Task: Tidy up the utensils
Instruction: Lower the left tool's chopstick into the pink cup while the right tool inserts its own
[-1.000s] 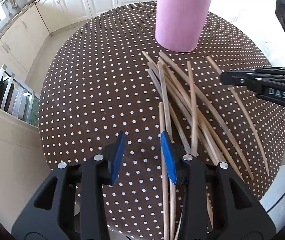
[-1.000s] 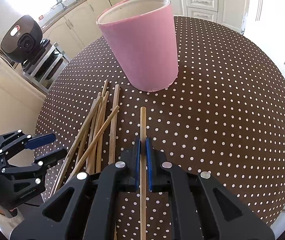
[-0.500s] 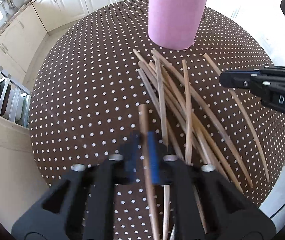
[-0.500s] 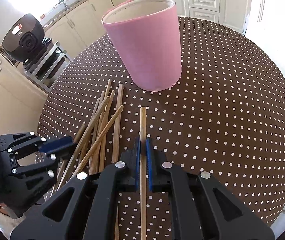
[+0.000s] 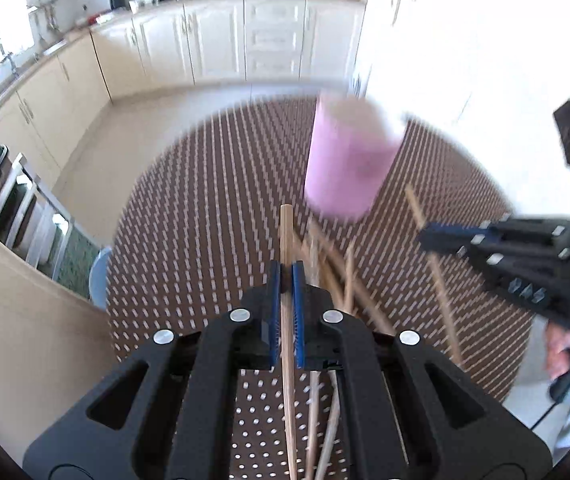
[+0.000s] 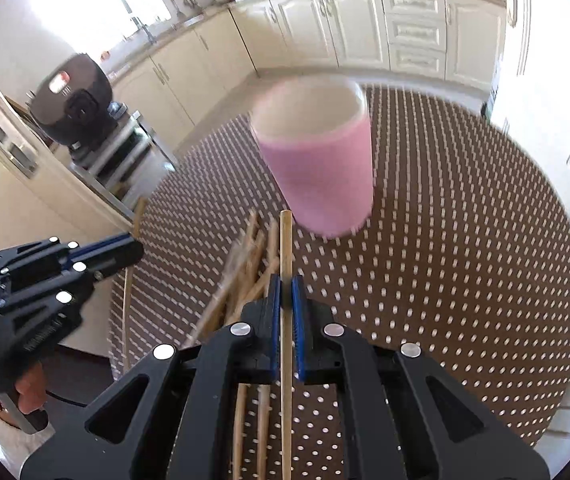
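Observation:
My left gripper (image 5: pixel 286 270) is shut on a wooden chopstick (image 5: pixel 285 236) and holds it lifted above the dotted table (image 5: pixel 205 208). My right gripper (image 6: pixel 286 282) is shut on another chopstick (image 6: pixel 285 240), also lifted. A pink cup (image 5: pixel 349 160) stands upright ahead of both; in the right wrist view its open mouth (image 6: pixel 309 108) shows. Several loose chopsticks (image 5: pixel 337 264) lie on the table below and between the grippers, and they also show in the right wrist view (image 6: pixel 245 276). Both views are motion-blurred.
The round table has a brown cloth with white dots (image 6: pixel 465 240). Cream kitchen cabinets (image 5: pixel 205 44) line the far wall. A black appliance (image 6: pixel 75 100) stands on a rack at the left. A chair (image 5: pixel 25 200) stands by the table's left edge.
My left gripper closed on a chopstick and lifted it. Both grippers have risen and tilted up, so the cup now sits lower in view and the kitchen shows beyond.

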Motion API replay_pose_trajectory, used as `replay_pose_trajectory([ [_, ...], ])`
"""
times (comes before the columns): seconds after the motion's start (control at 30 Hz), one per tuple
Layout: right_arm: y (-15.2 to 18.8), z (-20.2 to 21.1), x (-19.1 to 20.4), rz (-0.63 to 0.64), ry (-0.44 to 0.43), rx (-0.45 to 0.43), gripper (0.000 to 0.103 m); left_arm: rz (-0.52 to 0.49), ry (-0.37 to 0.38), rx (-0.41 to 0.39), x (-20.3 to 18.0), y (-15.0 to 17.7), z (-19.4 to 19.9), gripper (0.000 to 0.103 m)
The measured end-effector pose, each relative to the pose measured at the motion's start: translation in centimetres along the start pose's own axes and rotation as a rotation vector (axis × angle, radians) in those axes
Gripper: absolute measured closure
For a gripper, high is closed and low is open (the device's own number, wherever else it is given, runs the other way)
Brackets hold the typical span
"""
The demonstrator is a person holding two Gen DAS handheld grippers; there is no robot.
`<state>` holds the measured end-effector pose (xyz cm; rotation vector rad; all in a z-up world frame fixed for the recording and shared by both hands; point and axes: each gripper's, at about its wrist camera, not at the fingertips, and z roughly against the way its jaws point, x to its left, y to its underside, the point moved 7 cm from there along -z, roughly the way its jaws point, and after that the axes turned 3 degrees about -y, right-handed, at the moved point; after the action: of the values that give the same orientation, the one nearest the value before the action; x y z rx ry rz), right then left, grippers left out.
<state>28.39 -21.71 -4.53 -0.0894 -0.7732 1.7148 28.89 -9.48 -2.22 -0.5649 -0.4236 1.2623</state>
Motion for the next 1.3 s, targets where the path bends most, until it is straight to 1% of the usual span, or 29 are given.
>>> replay_pose_trajectory([
  [0.03,-0.5,0.6,0.2,0.006,-0.006,-0.018,0.098,0.005,0.009,-0.023,-0.2,-0.6,0.9,0.097],
  [0.1,-1.7,2.4,0.8,0.022,-0.015,-0.066,0.098,0.014,0.01,-0.101,-0.6,-2.1,3.4,0.097],
  [0.23,-3.8,5.6,1.9,0.053,-0.03,-0.158,0.098,0.037,0.035,-0.22,-1.9,-4.1,6.8,0.097],
  [0.37,-6.0,8.8,2.8,0.103,-0.004,-0.291,0.098,0.068,0.053,-0.384,-2.3,-6.7,9.1,0.097],
  [0.4,-6.8,9.8,3.1,0.12,0.022,-0.344,0.098,0.08,0.061,-0.415,-2.1,-7.1,9.2,0.097],
  [0.43,-7.1,10.2,3.4,0.136,0.039,-0.378,0.098,0.096,0.07,-0.445,-2.3,-7.8,9.3,0.097],
  [0.47,-7.6,10.9,3.6,0.145,0.05,-0.42,0.098,0.105,0.071,-0.464,-1.4,-7.9,9.1,0.097],
  [0.53,-8.5,11.8,3.6,0.159,0.079,-0.496,0.098,0.126,0.074,-0.513,-1.2,-8.9,9.5,0.097],
  [0.6,-9.5,12.5,3.5,0.163,0.085,-0.567,0.098,0.143,0.075,-0.557,-1.4,-10.1,9.5,0.097],
  [0.67,-10.3,13.0,3.0,0.178,0.11,-0.627,0.098,0.158,0.065,-0.594,-1.7,-11.1,9.6,0.097],
  [0.77,-11.5,13.0,2.4,0.18,0.114,-0.694,0.098,0.174,0.071,-0.651,-1.5,-12.2,9.7,0.097],
  [0.9,-12.5,13.4,1.7,0.187,0.117,-0.791,0.098,0.207,0.062,-0.73,-0.7,-13.2,10.4,0.097],
  [0.97,-12.6,13.8,1.5,0.188,0.117,-0.818,0.098,0.214,0.066,-0.753,-0.6,-13.7,10.1,0.097],
  [1.03,-12.8,13.1,1.1,0.19,0.121,-0.815,0.098,0.204,0.072,-0.741,-0.7,-13.7,9.3,0.097],
  [1.23,-12.1,10.4,-0.4,0.172,0.118,-0.754,0.098,0.163,0.032,-0.686,-0.9,-12.3,5.7,0.097],
  [1.3,-11.6,9.7,-1.1,0.163,0.121,-0.73,0.098,0.146,0.037,-0.66,-1.1,-12.0,4.8,0.097],
])
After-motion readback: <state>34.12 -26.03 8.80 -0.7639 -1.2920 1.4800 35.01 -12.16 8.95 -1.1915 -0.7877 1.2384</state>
